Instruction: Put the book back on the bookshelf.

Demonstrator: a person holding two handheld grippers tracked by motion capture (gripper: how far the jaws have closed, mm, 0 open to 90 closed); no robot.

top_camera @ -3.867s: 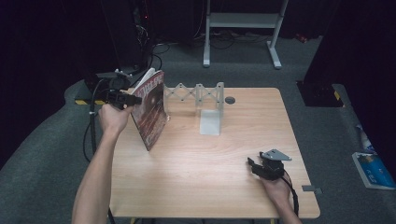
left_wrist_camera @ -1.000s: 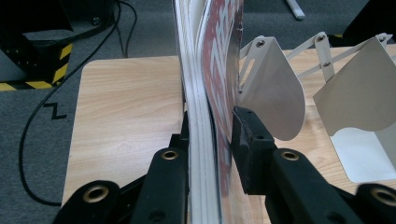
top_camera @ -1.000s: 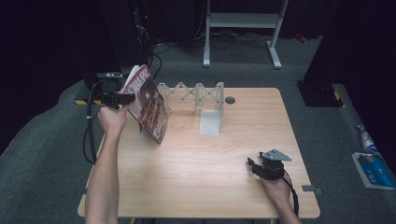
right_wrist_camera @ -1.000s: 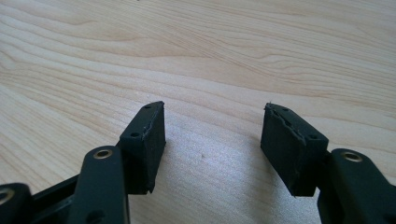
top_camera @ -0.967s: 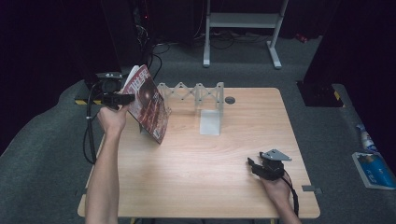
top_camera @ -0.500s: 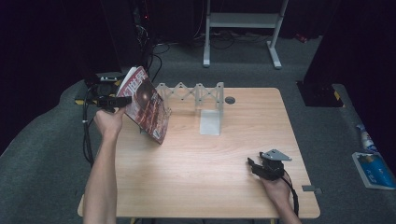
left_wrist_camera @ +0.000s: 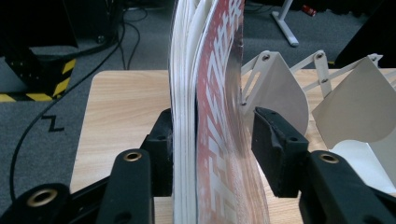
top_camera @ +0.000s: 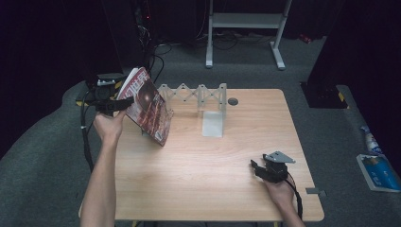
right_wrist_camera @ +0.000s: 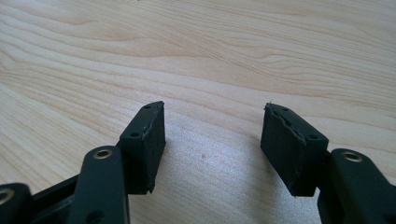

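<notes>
A thick magazine [top_camera: 149,111] with a dark red cover stands on edge at the table's back left, tilted and leaning toward a white folding rack [top_camera: 198,94]. My left gripper [top_camera: 113,101] is at its upper left corner. In the left gripper view the magazine [left_wrist_camera: 219,93] is between the jaws of the left gripper [left_wrist_camera: 212,140], which have just been opening. One pad lies against the white pages; the other stands off the cover. My right gripper [top_camera: 257,169] rests near the table's front right. Its own view shows the right gripper [right_wrist_camera: 212,135] open over bare wood.
The rack's white fins [left_wrist_camera: 280,88] rise just behind the magazine, and a flat white plate [top_camera: 212,124] lies at its foot. A small dark round hole [top_camera: 232,101] sits near the table's back edge. Black cables [top_camera: 87,142] hang off the left side.
Since the oldest frame the magazine has tipped from near upright to a lean by the rack. Over the last second my left hand drew slightly left; the right gripper kept still.
</notes>
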